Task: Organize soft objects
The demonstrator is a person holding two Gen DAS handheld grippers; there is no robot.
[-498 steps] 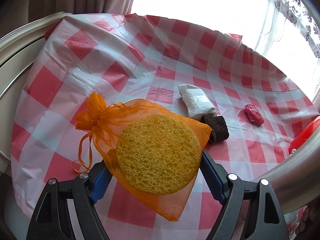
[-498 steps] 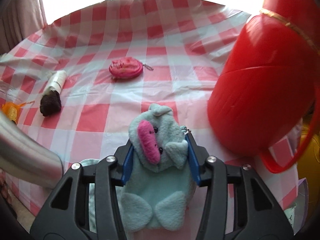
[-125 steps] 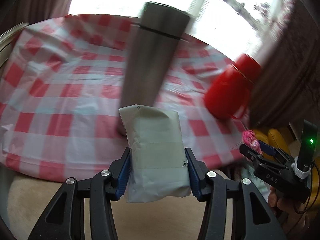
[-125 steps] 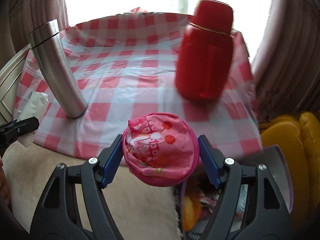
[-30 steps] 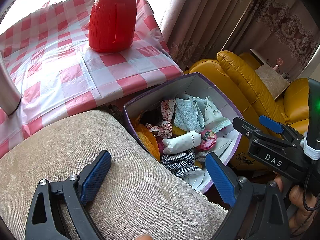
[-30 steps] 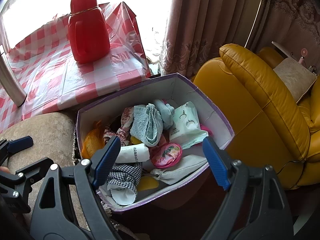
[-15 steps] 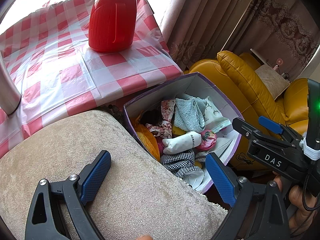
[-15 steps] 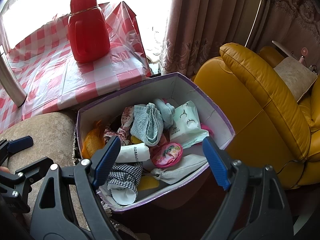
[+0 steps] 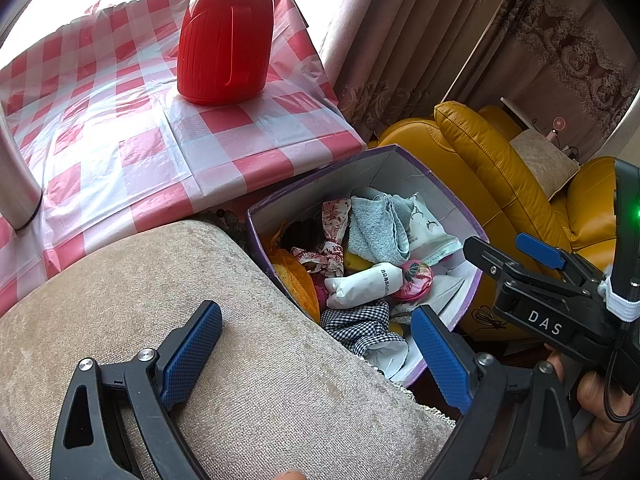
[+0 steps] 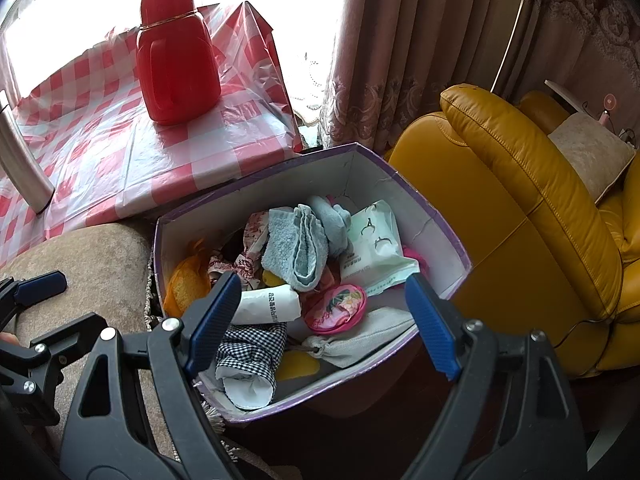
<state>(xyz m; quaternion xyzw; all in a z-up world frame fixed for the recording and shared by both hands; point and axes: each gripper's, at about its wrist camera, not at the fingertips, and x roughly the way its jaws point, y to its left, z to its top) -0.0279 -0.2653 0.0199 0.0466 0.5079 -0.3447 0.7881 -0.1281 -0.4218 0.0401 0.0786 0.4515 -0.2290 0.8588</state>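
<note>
My left claw (image 9: 316, 356) is spread wide with nothing between its blue pads, poised over a beige upholstered cushion (image 9: 140, 304). My right claw (image 10: 320, 320) is spread just as wide and empty, hanging above the box (image 10: 416, 200). I also see that right claw from the left wrist view (image 9: 532, 276), at the box's far-right side.

The box, purple-edged and white inside, sits beside the cushion and below the tabletop's corner. It holds the soft things in a heap: a black-and-white checked cloth (image 10: 250, 346) nearest me, a grey drawstring pouch (image 10: 360, 338), a white roll (image 10: 270, 304), a round pink pouch (image 10: 336, 308), an orange mesh bag (image 10: 184, 280) against the left wall, a folded blue towel (image 10: 296, 248) and a white-and-green wipes packet (image 10: 374, 250) deeper in.

To the right stands a yellow leather armchair (image 10: 528, 208). Beyond the box, the tabletop (image 9: 132, 136) wears a red-and-white checked cover and carries a red thermos jug (image 9: 226, 36) and a steel flask (image 10: 24, 160). Patterned curtains (image 10: 420, 40) hang behind.
</note>
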